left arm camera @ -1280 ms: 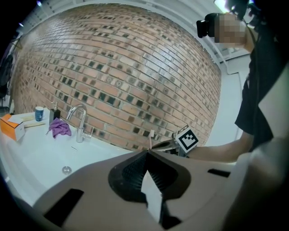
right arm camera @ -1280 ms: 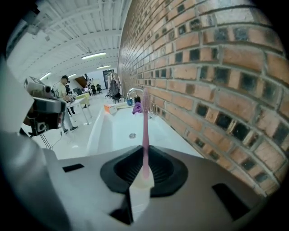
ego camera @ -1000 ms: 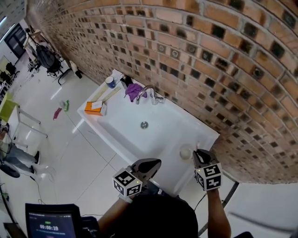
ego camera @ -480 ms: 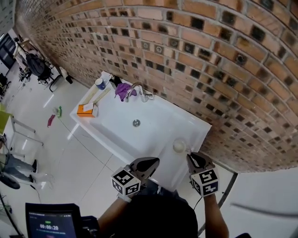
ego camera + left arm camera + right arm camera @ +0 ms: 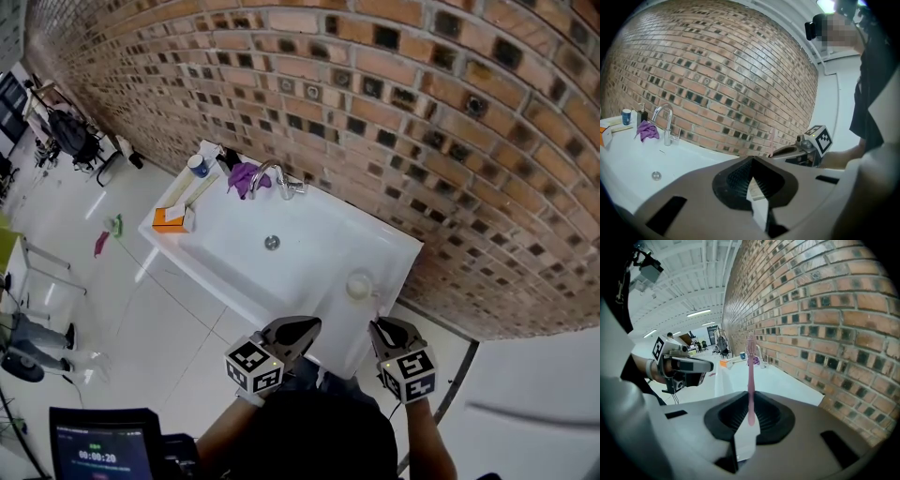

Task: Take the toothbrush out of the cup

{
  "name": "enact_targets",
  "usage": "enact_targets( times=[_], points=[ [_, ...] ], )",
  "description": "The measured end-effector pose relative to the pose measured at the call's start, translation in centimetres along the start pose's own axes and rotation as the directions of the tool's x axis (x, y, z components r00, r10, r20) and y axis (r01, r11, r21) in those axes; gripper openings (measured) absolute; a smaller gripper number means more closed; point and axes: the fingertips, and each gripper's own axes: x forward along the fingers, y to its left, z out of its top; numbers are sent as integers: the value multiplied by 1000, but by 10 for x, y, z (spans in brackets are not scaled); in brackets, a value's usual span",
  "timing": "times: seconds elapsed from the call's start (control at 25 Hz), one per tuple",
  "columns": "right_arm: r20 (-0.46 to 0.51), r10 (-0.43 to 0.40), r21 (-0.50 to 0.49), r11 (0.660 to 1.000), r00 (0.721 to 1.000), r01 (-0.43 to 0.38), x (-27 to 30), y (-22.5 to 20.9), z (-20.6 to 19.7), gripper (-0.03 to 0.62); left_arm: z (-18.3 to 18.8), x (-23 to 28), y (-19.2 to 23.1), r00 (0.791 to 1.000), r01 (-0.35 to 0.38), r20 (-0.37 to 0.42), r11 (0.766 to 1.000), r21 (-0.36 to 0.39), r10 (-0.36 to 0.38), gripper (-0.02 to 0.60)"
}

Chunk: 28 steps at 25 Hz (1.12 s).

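A pale cup (image 5: pixel 359 284) stands on the right corner of the white sink (image 5: pixel 309 225). My right gripper (image 5: pixel 382 330) is just in front of it, off the sink's front edge, shut on a pink toothbrush (image 5: pixel 750 376) that sticks straight out from between the jaws, bristles at the far end. From the left gripper view the toothbrush (image 5: pixel 772 138) shows as a thin pink stick rising from the right gripper (image 5: pixel 806 147). My left gripper (image 5: pixel 298 328) hangs to the left at the sink's front edge; its jaws (image 5: pixel 752 171) are shut with nothing in them.
A faucet (image 5: pixel 272 178) stands at the sink's back edge beside a purple cloth (image 5: pixel 244 175). A blue cup (image 5: pixel 198 166) and an orange box (image 5: pixel 171 217) sit on the sink's left end. A brick wall (image 5: pixel 422 112) runs behind the sink. The drain (image 5: pixel 272 243) is mid-basin.
My right gripper has drawn back from the cup toward the person, with the toothbrush held in it. The left gripper has hardly moved.
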Motion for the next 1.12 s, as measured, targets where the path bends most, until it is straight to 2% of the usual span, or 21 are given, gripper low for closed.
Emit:
enact_targets(
  times=[0.2, 0.56, 1.12],
  points=[
    [-15, 15, 50, 999, 1000, -14, 1, 7, -18, 25, 1, -1, -2, 1000, 4, 5, 1000, 2, -4, 5],
    [-61, 36, 65, 997, 997, -32, 2, 20, -43, 26, 2, -2, -1, 1000, 4, 10, 1000, 4, -4, 5],
    [-94, 65, 56, 997, 993, -60, 11, 22, -50, 25, 4, 6, 0, 1000, 17, 11, 1000, 5, -17, 5]
  ],
)
